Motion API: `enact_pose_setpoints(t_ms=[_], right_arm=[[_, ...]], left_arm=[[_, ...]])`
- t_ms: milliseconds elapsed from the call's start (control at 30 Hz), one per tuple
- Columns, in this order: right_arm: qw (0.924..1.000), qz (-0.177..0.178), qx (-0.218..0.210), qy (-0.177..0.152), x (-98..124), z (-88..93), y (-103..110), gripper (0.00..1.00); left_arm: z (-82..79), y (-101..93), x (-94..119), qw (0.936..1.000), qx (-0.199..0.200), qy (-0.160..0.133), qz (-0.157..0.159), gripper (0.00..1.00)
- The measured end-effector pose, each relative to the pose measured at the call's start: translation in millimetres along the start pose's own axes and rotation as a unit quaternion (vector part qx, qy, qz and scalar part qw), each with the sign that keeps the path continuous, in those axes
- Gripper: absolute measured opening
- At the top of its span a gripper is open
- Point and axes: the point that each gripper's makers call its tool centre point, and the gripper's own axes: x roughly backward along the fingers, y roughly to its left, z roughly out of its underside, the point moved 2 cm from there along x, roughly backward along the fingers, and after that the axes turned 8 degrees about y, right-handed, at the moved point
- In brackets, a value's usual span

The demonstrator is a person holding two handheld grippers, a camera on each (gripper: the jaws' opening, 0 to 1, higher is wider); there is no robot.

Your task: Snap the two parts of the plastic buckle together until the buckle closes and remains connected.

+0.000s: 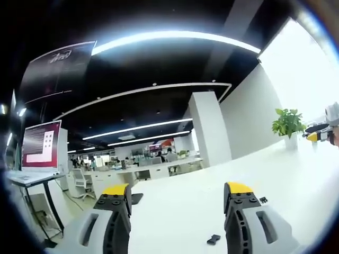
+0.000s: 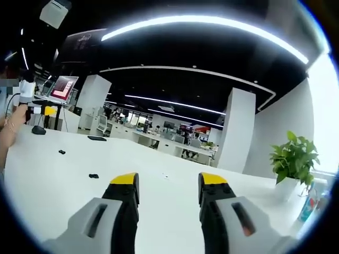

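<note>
Both your claws, left claw (image 1: 176, 198) and right claw (image 2: 168, 188), gape empty, raised; buckle halves (image 1: 213, 239) (image 2: 94, 175) lie apart on the tabletop (image 2: 63, 185), ungrasped.

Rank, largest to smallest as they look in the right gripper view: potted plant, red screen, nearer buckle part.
1. potted plant
2. red screen
3. nearer buckle part
Apparent size only: distances from the camera differ, so true sizes stay unsure.

On your white table (image 2: 63, 180) a potted plant (image 2: 293, 159) stands near the far right corner, a flat dark pad (image 2: 97, 138) lies by the far edge, and a laptop (image 1: 41, 151) sits on a stand beyond the left end.
</note>
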Motion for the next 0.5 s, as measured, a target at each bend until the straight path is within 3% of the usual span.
enact_pose_setpoints(t_ms=[500], right_arm=[[0.9998, -0.009, 0.014, 0.007, -0.8, 0.4, 5.6, 0.45]], left_arm=[[-1.0, -6.2, -1.9, 0.9994, 0.001, 0.03, 0.015, 0.72]])
